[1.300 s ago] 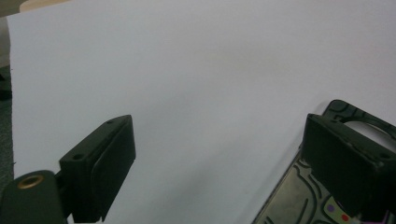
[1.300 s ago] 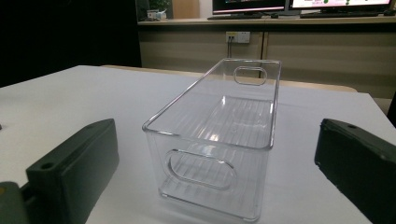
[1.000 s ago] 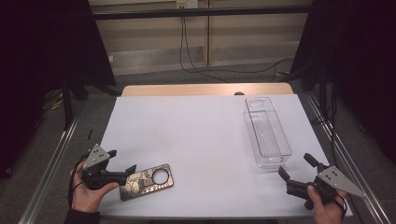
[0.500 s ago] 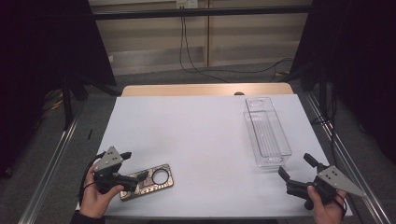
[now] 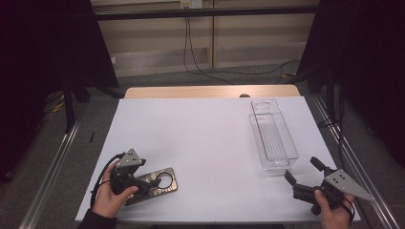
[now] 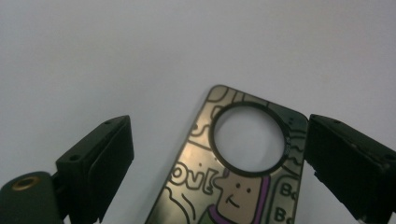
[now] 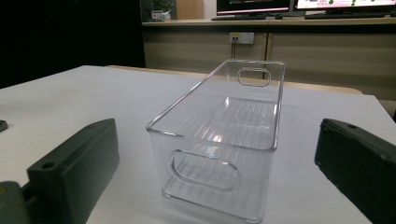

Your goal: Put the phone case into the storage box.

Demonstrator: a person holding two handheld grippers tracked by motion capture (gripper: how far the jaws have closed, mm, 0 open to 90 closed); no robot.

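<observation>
hands come in at the near edge of the white tabletop (image 5: 210, 138), one at each corner. left gripper (image 5: 143, 180) hangs low over a flat metal plate (image 5: 155, 182) that lies on the tabletop near the front left corner; the jaws are spread apart, one on each side of the plate's width, and grasp nothing. the plate is brassy, printed with cartoon drawings and letters, and has a round hole ringed in black (image 6: 250, 138) toward its far end. right gripper (image 5: 301, 171), at the front right corner, is likewise released, its jaws wide apart and pointing at the near end of a clear plastic bin (image 5: 273, 136). the bin is long, with an oval handle cutout (image 7: 204, 170) in its near wall, and stands along the right side of the tabletop, well apart from the plate. beyond the tabletop's far edge, cables (image 5: 200, 67) run across the floor toward a wall.
</observation>
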